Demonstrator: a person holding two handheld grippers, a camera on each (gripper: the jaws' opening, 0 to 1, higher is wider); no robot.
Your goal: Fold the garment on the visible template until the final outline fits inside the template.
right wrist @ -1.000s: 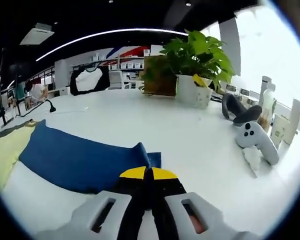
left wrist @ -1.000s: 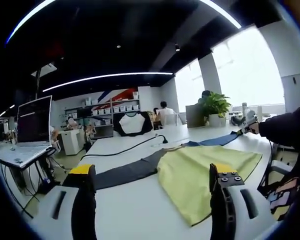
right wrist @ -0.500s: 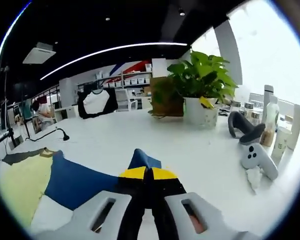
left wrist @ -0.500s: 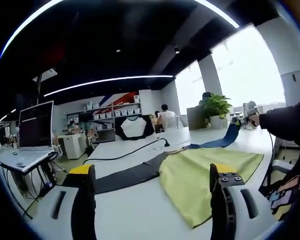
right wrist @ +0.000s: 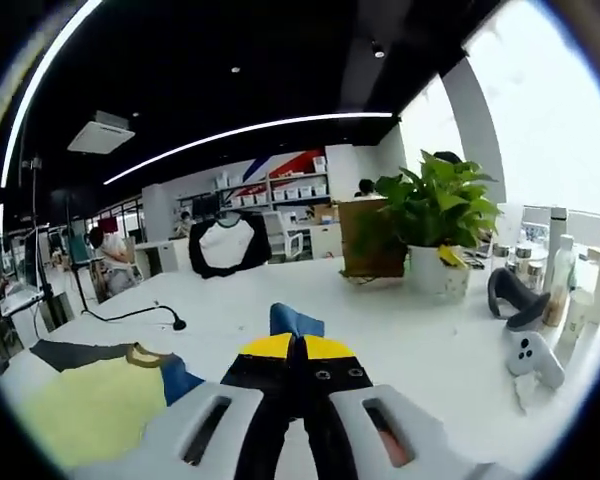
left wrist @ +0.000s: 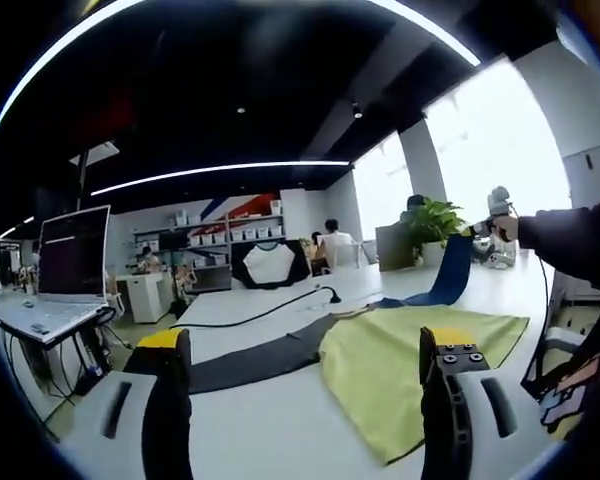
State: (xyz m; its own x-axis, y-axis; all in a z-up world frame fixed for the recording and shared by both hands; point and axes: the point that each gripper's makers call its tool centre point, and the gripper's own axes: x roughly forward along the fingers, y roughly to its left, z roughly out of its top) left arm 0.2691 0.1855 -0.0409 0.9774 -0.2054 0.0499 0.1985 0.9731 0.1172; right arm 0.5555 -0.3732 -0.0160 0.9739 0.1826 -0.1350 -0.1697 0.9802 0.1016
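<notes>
No readable text, label, brand, number or sign anywhere; laptop screen (left wrist: 72, 255) too dark and small, shelf boxes (right wrist: 298, 187) too blurred to read.

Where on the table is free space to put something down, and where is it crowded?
Bare table lies between the blue sleeve and the potted plant; more lies left of the dark sleeve. It is crowded by the white controller and bottles.

Yellow-green garment (left wrist: 400, 350) with blue sleeve (left wrist: 448, 278), dark grey sleeve (left wrist: 255, 355); white table (left wrist: 280, 430).
</notes>
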